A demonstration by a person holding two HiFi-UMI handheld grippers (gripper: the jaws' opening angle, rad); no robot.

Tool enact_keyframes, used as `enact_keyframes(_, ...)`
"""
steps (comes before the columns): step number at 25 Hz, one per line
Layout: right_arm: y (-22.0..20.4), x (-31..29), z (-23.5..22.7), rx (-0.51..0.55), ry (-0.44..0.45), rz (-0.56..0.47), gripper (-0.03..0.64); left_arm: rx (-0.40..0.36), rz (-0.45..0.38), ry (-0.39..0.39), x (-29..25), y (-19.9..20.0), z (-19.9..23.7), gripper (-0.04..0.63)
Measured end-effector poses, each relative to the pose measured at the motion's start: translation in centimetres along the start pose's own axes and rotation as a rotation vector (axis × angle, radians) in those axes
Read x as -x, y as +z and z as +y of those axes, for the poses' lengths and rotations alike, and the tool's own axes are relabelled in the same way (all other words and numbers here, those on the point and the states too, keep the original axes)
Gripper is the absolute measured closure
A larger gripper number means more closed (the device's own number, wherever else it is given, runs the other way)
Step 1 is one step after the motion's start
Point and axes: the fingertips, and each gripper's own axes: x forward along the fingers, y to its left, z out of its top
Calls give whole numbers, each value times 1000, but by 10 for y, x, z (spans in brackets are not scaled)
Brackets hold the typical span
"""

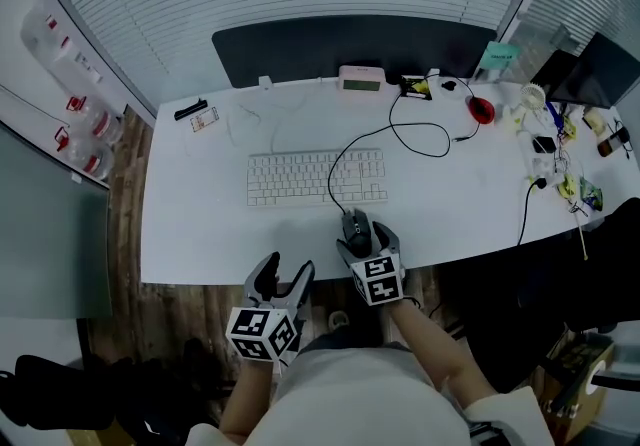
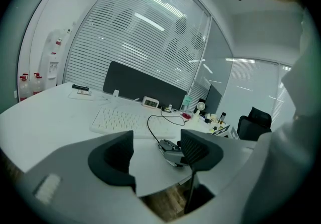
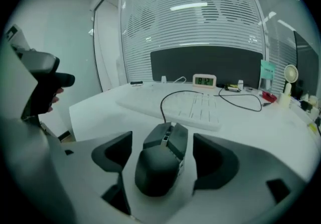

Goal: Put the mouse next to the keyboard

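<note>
A dark wired mouse (image 1: 355,225) lies on the white desk (image 1: 200,224) just in front of the white keyboard (image 1: 315,177), near the front edge. My right gripper (image 1: 366,240) is open and straddles the mouse (image 3: 168,142), with a gap between each pad and its sides. The mouse cable (image 1: 345,159) runs back over the keyboard (image 3: 175,105). My left gripper (image 1: 285,274) hangs open and empty off the desk's front edge, left of the mouse. In the left gripper view the mouse (image 2: 170,148) shows between the jaws, further off.
A small clock (image 1: 360,79) stands at the desk's back edge before a dark partition (image 1: 350,44). A red object (image 1: 481,110), a small fan and clutter fill the right end. A black marker (image 1: 190,110) lies at the back left.
</note>
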Motion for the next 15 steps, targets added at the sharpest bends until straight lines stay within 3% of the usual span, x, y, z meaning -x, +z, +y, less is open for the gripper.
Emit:
enact_keyframes(8,-15,-21,-2,37,-49,102,267,13,13,-1,-5,-2,6,302)
enact_keyframes(15,-16,-19,-5,33,-53,107,296,10,8,-15,-8,2,4,302)
